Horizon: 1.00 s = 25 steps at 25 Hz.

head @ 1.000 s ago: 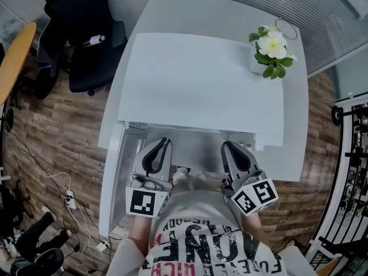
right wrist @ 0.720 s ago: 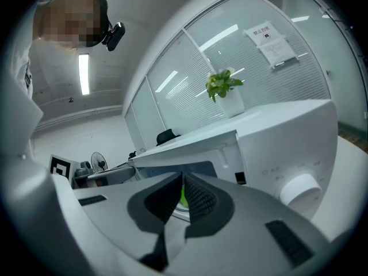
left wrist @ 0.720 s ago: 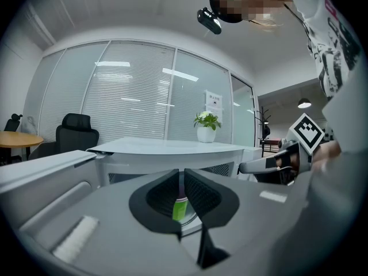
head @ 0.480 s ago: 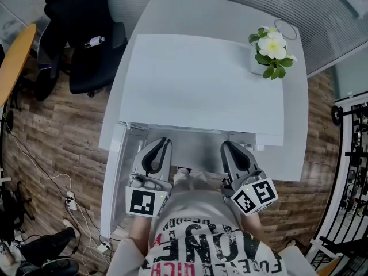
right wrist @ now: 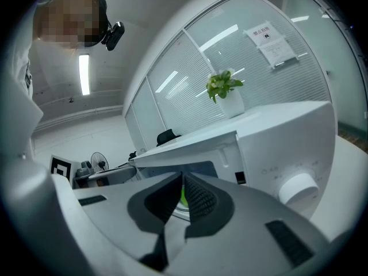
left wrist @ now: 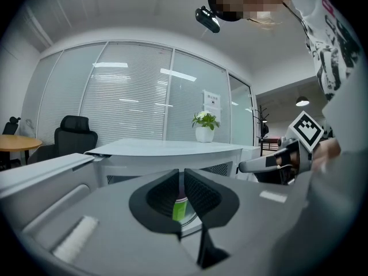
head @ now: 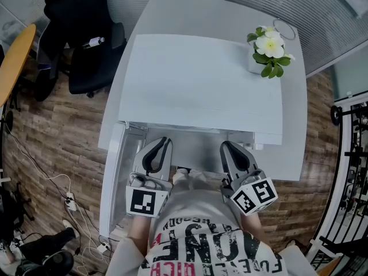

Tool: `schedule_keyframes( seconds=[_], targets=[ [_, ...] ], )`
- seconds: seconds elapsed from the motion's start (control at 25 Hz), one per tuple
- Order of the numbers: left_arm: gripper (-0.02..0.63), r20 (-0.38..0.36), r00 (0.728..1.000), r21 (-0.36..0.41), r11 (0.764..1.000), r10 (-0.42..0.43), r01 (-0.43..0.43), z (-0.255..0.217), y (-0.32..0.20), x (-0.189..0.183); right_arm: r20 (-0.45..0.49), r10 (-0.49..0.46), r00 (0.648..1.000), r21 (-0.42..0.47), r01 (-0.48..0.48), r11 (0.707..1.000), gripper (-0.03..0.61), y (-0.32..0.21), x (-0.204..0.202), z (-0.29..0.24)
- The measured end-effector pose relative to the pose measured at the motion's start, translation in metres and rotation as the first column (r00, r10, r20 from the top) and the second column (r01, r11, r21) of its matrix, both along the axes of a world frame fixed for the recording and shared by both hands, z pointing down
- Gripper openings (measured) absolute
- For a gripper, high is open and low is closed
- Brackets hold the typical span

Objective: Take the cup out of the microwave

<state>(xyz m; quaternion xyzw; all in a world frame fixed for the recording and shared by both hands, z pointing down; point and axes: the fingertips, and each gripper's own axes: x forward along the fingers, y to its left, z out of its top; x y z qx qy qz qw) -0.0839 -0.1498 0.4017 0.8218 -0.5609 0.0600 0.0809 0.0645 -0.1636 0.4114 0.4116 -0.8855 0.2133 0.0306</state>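
With the green cup [left wrist: 179, 207] at lower centre inside the open microwave [head: 201, 79], the left gripper [head: 160, 145] and right gripper [head: 229, 149], both nearly closed on nothing, need one opened wide before reaching in level around its wall.
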Motion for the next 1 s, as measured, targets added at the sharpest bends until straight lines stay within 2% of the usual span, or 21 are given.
schedule_keyframes(
  seconds=[0.08, 0.32, 0.48, 0.56, 0.64, 0.8, 1.0],
  targets=[
    [0.038, 0.011, 1.0, -0.02, 1.0, -0.003, 0.003, 0.001, 0.001, 0.001, 0.004, 0.002, 1.0, -0.003, -0.002, 1.0, 0.021, 0.001, 0.001, 0.0],
    [0.04, 0.083, 0.997, -0.016, 1.0, 0.002, -0.001, 0.001, 0.0, 0.002, 0.001, 0.006, 1.0, 0.001, -0.006, 1.0, 0.021, 0.002, 0.004, -0.001],
    [0.041, 0.194, 0.979, -0.025, 0.998, 0.054, -0.05, 0.008, -0.003, 0.009, 0.006, 0.011, 1.0, -0.003, -0.011, 1.0, 0.021, 0.003, 0.006, 0.0],
    [0.098, 0.241, 0.967, -0.039, 0.997, 0.079, -0.071, 0.013, -0.005, 0.013, 0.012, 0.014, 1.0, -0.008, -0.014, 1.0, 0.021, 0.005, 0.007, 0.001],
    [0.1, 0.276, 0.956, -0.04, 0.995, 0.097, -0.09, 0.017, -0.008, 0.018, 0.01, 0.016, 1.0, -0.007, -0.016, 1.0, 0.021, 0.005, 0.009, 0.001],
    [0.1, 0.36, 0.925, -0.026, 0.993, 0.121, -0.119, 0.025, -0.013, 0.025, 0.012, 0.018, 1.0, -0.011, -0.018, 1.0, 0.021, 0.007, 0.01, 0.002],
    [0.099, 0.5, 0.853, -0.03, 0.987, 0.151, -0.158, 0.033, -0.023, 0.032, 0.015, 0.019, 1.0, -0.011, -0.019, 1.0, 0.021, 0.008, 0.013, 0.003]
  ],
)
